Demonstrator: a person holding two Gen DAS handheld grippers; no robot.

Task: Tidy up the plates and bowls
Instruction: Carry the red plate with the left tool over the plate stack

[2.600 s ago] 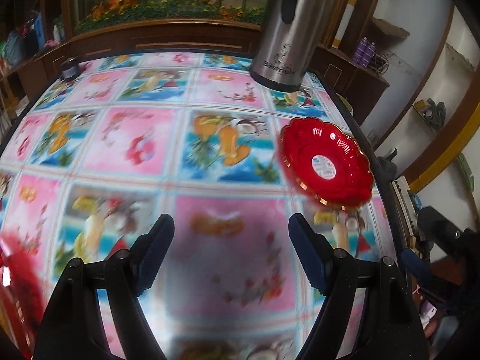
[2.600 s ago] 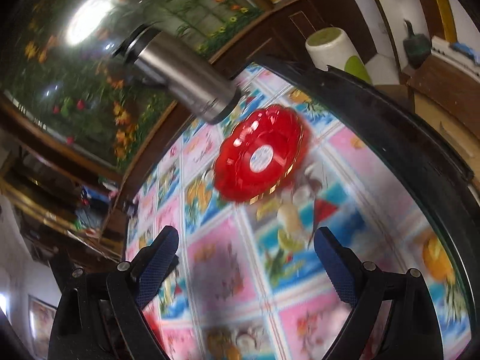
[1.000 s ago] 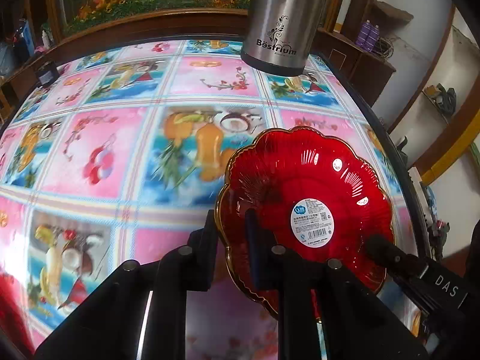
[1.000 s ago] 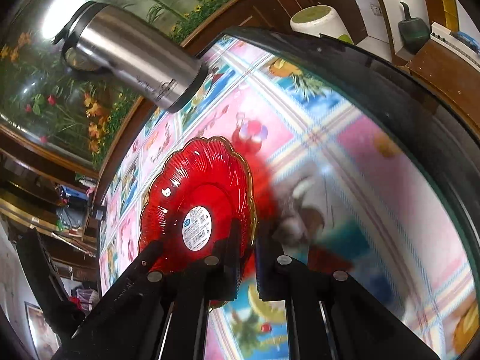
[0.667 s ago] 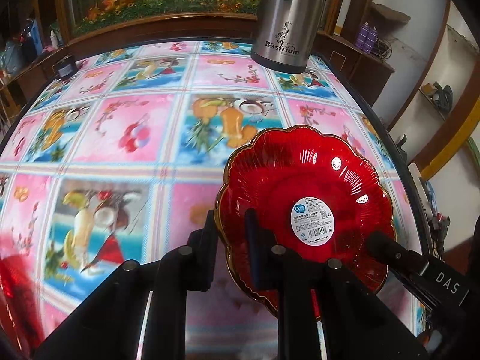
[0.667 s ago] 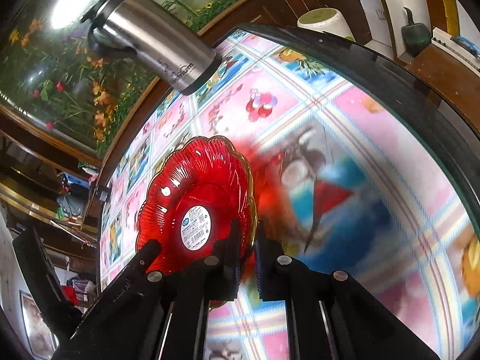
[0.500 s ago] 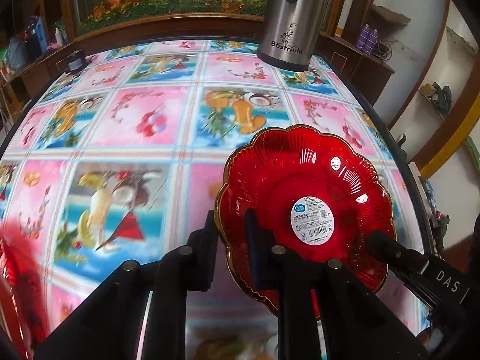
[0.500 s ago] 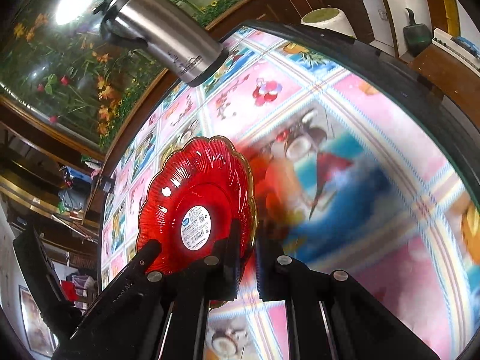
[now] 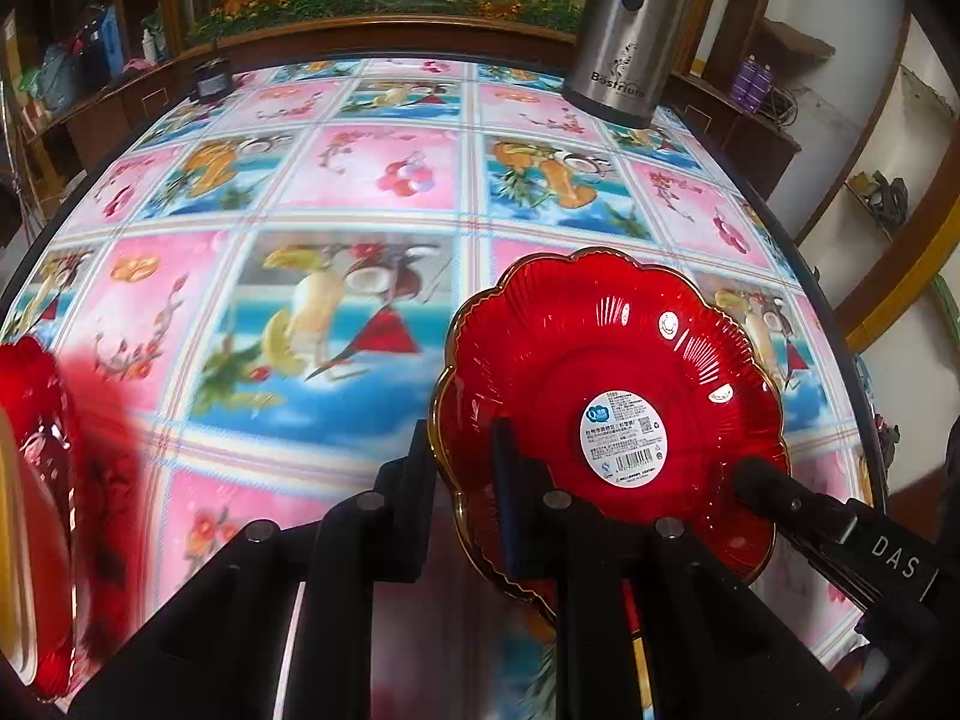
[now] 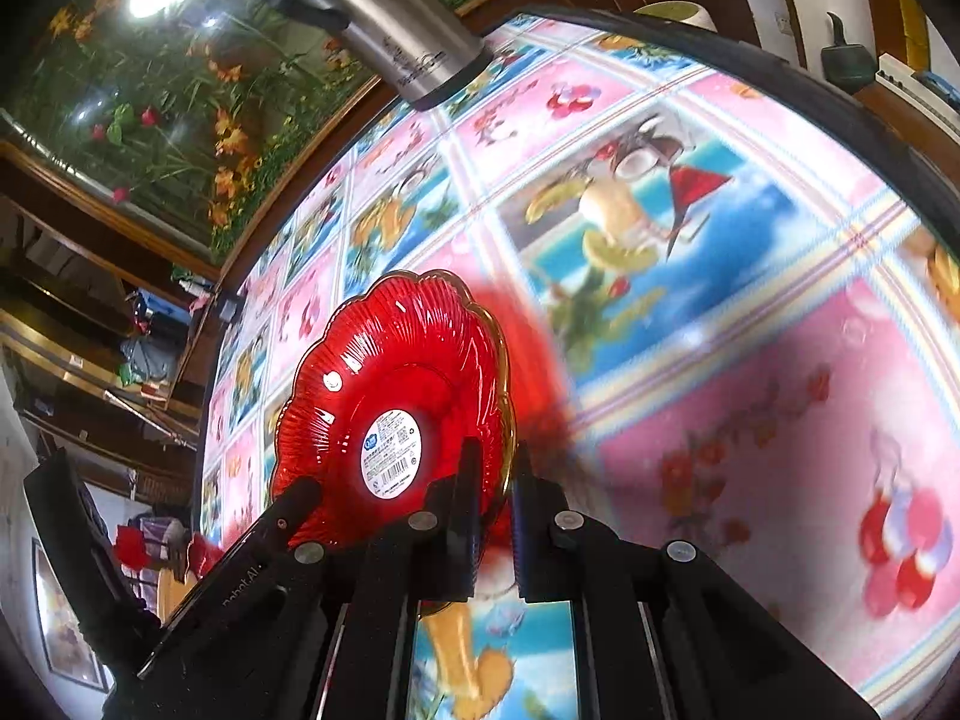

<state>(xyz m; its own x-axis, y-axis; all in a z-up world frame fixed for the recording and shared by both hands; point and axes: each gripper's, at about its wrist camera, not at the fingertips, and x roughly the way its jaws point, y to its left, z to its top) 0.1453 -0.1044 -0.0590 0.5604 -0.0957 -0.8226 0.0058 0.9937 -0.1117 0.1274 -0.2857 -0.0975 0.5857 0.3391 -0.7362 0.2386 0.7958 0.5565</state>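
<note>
Left hand-held gripper (image 9: 465, 474): jaws narrow, clamped on the near-left rim of the red plate (image 9: 606, 396), one finger (image 9: 507, 480) inside the dish, the other outside under the scalloped edge. Right hand-held gripper (image 10: 495, 501): jaws drawn tight on the opposite rim of the same plate (image 10: 396, 420), one finger (image 10: 465, 498) on the inner face, its partner behind the gilded edge. In the left wrist view the tip of the right hand-held gripper reaches in from the right onto the plate's rim.

Plate: translucent red, fluted, gold-trimmed edge, white barcode sticker (image 9: 624, 444) in its centre. It sits between the two grippers over the surface (image 9: 360, 180), which carries a glossy cloth of pink and blue fruit panels; a red blur of tint lies on the cloth beside it. Whether it touches the cloth, cannot tell.

A second red dish (image 9: 33, 480) shows at the far-left edge of the left wrist view, blurred. A steel thermos jug (image 9: 630, 30) stands at the far side of the surface, well apart from the held plate. A small dark object (image 9: 210, 75) lies near the far-left edge.
</note>
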